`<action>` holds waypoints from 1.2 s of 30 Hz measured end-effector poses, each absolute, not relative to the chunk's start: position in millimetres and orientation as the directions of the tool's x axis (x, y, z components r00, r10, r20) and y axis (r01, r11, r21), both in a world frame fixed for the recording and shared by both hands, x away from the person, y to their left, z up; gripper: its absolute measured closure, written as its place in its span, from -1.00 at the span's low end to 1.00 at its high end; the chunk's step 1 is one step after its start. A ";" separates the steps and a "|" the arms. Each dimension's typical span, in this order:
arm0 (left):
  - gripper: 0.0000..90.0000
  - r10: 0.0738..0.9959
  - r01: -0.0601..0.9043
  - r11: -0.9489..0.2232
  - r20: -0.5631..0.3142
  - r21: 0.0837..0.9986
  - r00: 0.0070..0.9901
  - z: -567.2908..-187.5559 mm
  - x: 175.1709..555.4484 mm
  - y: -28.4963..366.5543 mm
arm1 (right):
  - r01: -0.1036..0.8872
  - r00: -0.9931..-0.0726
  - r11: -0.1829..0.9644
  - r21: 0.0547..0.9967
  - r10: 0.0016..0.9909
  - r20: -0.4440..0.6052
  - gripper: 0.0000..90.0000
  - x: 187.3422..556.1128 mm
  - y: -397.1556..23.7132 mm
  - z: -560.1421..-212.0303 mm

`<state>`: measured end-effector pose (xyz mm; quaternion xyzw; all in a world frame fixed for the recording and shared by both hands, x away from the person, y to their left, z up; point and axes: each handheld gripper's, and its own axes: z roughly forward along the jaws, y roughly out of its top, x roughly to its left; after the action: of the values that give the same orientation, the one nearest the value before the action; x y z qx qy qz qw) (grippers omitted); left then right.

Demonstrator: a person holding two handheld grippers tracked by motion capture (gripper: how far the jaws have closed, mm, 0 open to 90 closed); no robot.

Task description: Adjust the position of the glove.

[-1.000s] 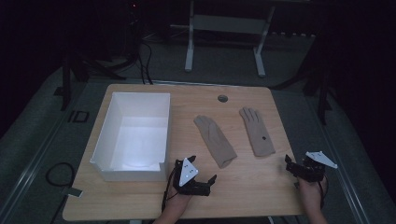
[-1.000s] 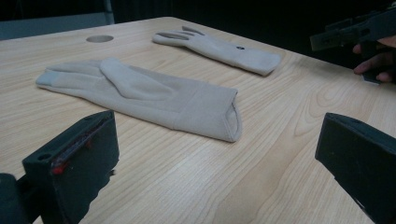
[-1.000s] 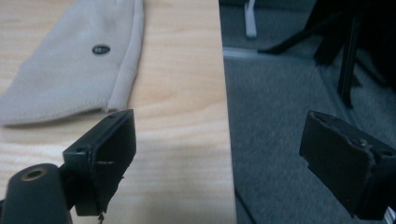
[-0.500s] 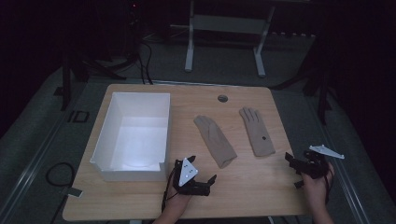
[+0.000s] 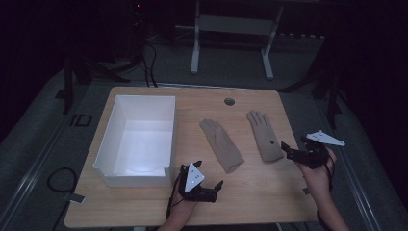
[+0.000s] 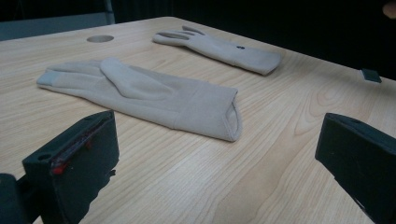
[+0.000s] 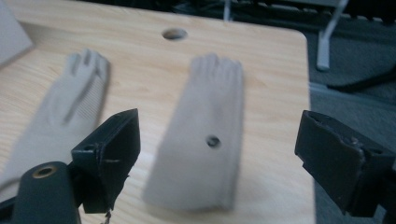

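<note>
The wooden table (image 5: 144, 211) carries, from largest to smallest, a white open-topped box (image 5: 137, 139) on its left half, two beige gloves laid flat near its middle, and a round cable hole (image 5: 229, 101) near the far edge.

The right-hand glove (image 5: 264, 135) lies with its fingers toward the far edge and its cuff toward you; a small dark stud marks it near the cuff. The left-hand glove (image 5: 222, 145) lies apart from it, angled, cuff nearest the left gripper.

Your right gripper (image 5: 294, 153) hovers just beside the cuff of the right-hand glove, jaws spread wide and gripping nothing. In the right gripper view that glove (image 7: 205, 154) sits centred between the jaws, slightly blurred. Your left gripper (image 5: 211, 190) rests low at the near edge, jaws likewise parted and empty, aimed at the cuff of the left-hand glove (image 6: 159, 95).

The step in hand appears to be the pickup of the right-hand glove, probably for transfer to the box.

- Lower the right gripper until one jaw can slide under the cuff edge — the fabric is thin and lies flush on the wood.
- Bite the cuff squarely, both layers together; a corner grip is likely to let the glove slip or twist.
- Close only once the cuff is fully between the pads.
- Lift straight up before moving sideways, so the limp fingers clear the table — and the other glove.
</note>
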<state>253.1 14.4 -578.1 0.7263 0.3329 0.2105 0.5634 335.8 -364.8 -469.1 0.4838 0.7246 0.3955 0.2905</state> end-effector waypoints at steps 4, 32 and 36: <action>-1.00 0.718 0.245 -0.144 -0.070 0.959 0.692 -578.2 253.2 14.7 | 0.451 -0.413 0.240 0.860 0.910 -0.037 -0.70 341.1 -348.5 -459.9; -1.00 0.715 0.234 -0.160 -0.051 0.959 0.697 -577.9 251.8 12.5 | 0.365 -0.688 0.402 0.840 0.724 -0.048 -0.31 379.3 -232.2 -466.6; -1.00 0.714 0.233 -0.160 -0.050 0.959 0.698 -578.0 251.7 12.4 | 0.382 -0.698 0.424 0.821 0.714 -0.044 -0.31 388.1 -214.3 -477.6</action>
<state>251.7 12.4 -578.0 0.7307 0.3240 0.2145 0.5613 388.1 -214.3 -477.6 0.3342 0.8204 0.4197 0.1978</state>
